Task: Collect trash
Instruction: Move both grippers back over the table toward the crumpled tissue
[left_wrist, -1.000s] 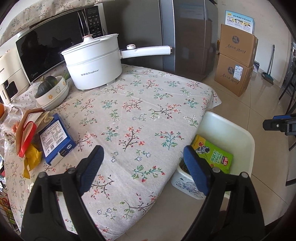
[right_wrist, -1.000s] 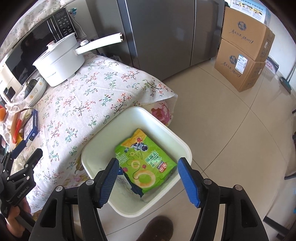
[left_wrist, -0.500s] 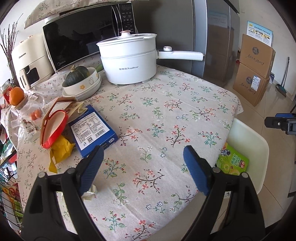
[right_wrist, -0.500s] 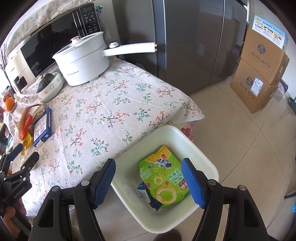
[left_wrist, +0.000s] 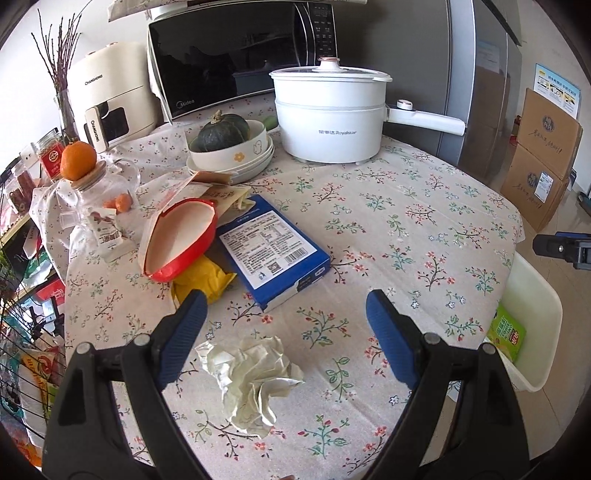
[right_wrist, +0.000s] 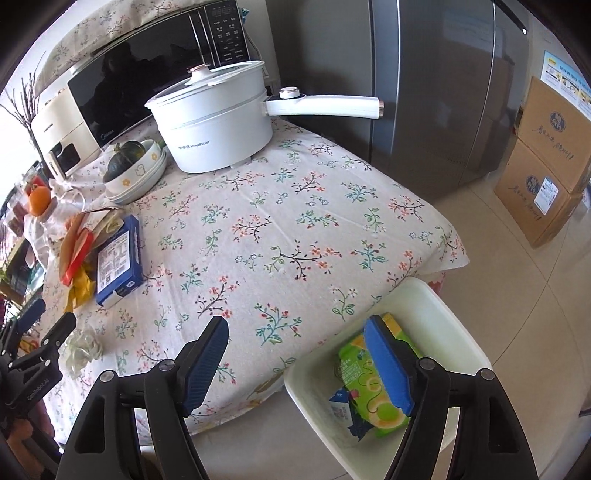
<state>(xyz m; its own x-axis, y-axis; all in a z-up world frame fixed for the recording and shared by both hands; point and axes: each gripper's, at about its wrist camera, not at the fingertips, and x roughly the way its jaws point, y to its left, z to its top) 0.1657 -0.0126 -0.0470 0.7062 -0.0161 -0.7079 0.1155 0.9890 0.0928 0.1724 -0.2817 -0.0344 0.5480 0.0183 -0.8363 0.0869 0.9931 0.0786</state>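
Two grippers, both with jaws spread and nothing between the pads. The left gripper (left_wrist: 286, 325) hangs over the near part of the floral tablecloth (left_wrist: 406, 229), and the crumpled paper wad (left_wrist: 251, 376) lies on the cloth just below and between its blue pads, not touching either one. Plenty of bare cloth to the right of the wad, all the way to the table's edge.

Behind the wad things get crowded — a blue box (left_wrist: 273, 251) lies flat, with a yellow wrapper (left_wrist: 201, 280) poking out beside it and a red-rimmed heart-shaped lid (left_wrist: 177, 240) leaning over that. Farther back sit a bowl holding a dark green squash (left_wrist: 221, 131), a white electric pot (left_wrist: 328, 110) with its long handle sticking out to the right, and a microwave (left_wrist: 240, 55).

The right gripper (right_wrist: 295, 362) straddles the table's front corner edge: its left pad is over the cloth, its right pad over the white bin (right_wrist: 436, 317) that sits on the floor against the table's side. Its jaws have just been opening, with nothing gripped. Inside the bin lies a green snack bag (right_wrist: 358, 376) with a small blue-and-white wrapper (right_wrist: 341, 406) beside it. Tiled floor beyond the bin is open — cardboard boxes (right_wrist: 546, 158) stand well off by the wall.
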